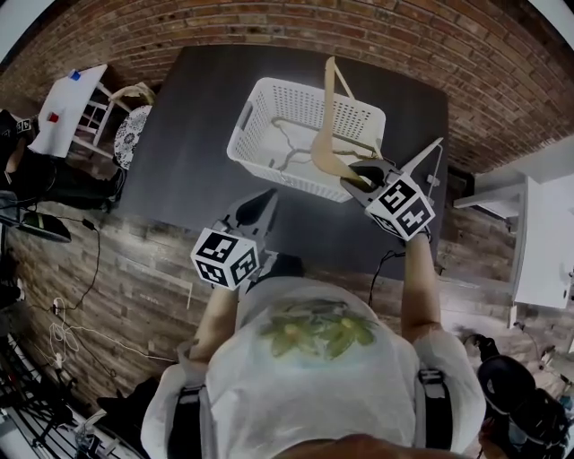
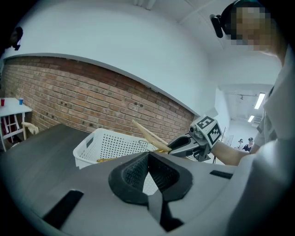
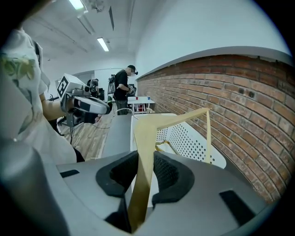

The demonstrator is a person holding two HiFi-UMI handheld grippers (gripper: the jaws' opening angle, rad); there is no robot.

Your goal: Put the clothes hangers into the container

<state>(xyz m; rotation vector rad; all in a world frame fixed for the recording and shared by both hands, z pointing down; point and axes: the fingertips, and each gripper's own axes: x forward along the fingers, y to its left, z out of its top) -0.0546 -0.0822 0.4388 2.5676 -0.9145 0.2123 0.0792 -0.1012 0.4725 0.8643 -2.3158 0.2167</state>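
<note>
A white perforated basket stands on the dark table. My right gripper is shut on one arm of a wooden hanger, which slants up over the basket's near right rim. The right gripper view shows that hanger pinched between the pads, with the basket just beyond. Another hanger lies inside the basket. My left gripper hovers near the table's front, short of the basket, shut and with nothing in it. Its own view shows the fingertips touching and the right gripper ahead.
A brick wall runs behind the table. A small white stand is at the far left and white furniture at the right. Cables lie on the floor. A person stands far off.
</note>
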